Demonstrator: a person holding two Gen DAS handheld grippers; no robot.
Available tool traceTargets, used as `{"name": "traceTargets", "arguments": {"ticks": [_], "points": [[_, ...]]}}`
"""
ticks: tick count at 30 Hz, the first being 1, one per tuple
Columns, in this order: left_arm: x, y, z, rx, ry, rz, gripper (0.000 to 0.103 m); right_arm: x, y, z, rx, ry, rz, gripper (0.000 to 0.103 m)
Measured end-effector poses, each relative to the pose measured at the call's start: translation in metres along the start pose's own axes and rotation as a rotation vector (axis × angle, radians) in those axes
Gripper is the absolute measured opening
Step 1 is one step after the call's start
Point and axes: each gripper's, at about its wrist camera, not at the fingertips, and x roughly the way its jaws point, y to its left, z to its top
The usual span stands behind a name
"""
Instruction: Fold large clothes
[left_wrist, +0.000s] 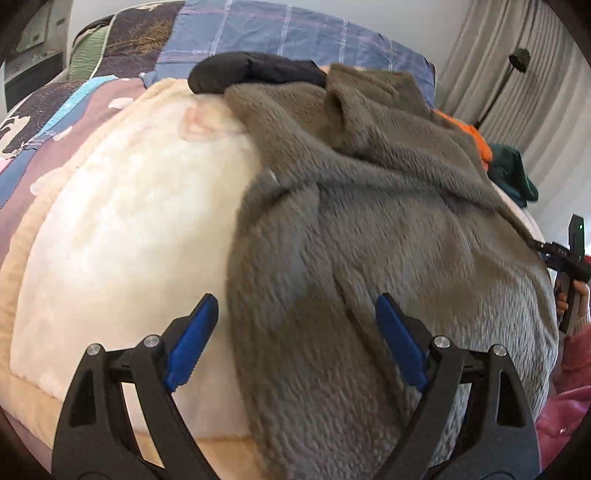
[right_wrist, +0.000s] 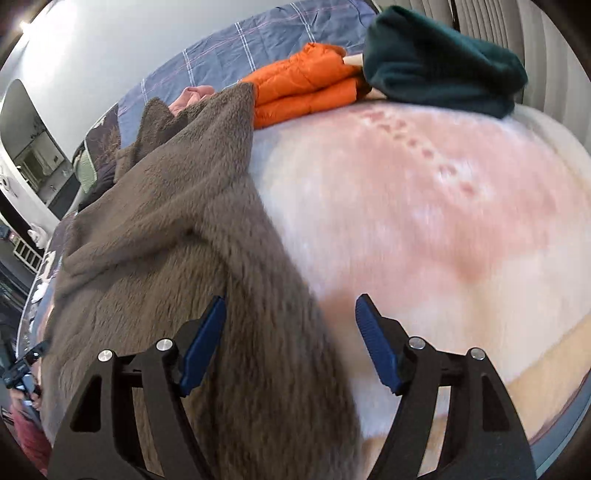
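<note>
Grippers, left (left_wrist: 297, 332) and right (right_wrist: 291, 334), both spread wide and pinching nothing, hang over fuzzy brown robe (left_wrist: 369, 229) on bed blanket (left_wrist: 129, 221).

Surface: a bed (right_wrist: 229, 44), covered at the far end by a blue checked sheet (left_wrist: 288, 33).
Top cover: a cream and pink fluffy blanket (right_wrist: 424, 206) spread over most of the bed.
Near the left edge: a patterned quilt (left_wrist: 48, 107) in dark, purple and light-blue patches.
On the blanket, middle: a grey-brown fleece garment (left_wrist: 369, 221), lying rumpled lengthwise.
Far end: a black padded garment (left_wrist: 255, 68), touching the fleece's upper edge.
Far right corner: a folded orange puffer jacket (right_wrist: 306, 85), with a dark green garment (right_wrist: 439, 62) just beside it.
</note>
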Motion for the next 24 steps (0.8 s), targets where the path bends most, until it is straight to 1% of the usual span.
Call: {"name": "traceTargets", "arguments": {"ticks": [2, 6, 11, 18, 21, 24], "points": [[-0.002, 0.001, -0.008, -0.010, -0.010, -0.006, 0.088, -0.005, 0.000, -0.010, -0.003, 0.003, 0.010, 0.073], [-0.013, 0.007, -0.022, -0.075, -0.032, -0.056, 0.087, -0.018, -0.006, -0.030, 0.011, -0.010, 0.040, 0.073], [-0.022, 0.004, -0.038, -0.076, -0.060, -0.076, 0.087, -0.029, -0.015, -0.046, 0.051, -0.026, 0.076, 0.073], [-0.031, 0.002, -0.052, -0.087, -0.076, -0.091, 0.087, -0.041, -0.014, -0.062, 0.067, -0.044, 0.096, 0.073], [-0.042, 0.001, -0.065, -0.100, -0.085, -0.136, 0.087, -0.052, -0.018, -0.078, 0.083, -0.057, 0.122, 0.073], [-0.056, -0.004, -0.079, -0.085, -0.100, -0.160, 0.087, -0.065, -0.019, -0.095, 0.097, -0.053, 0.149, 0.073]]}}
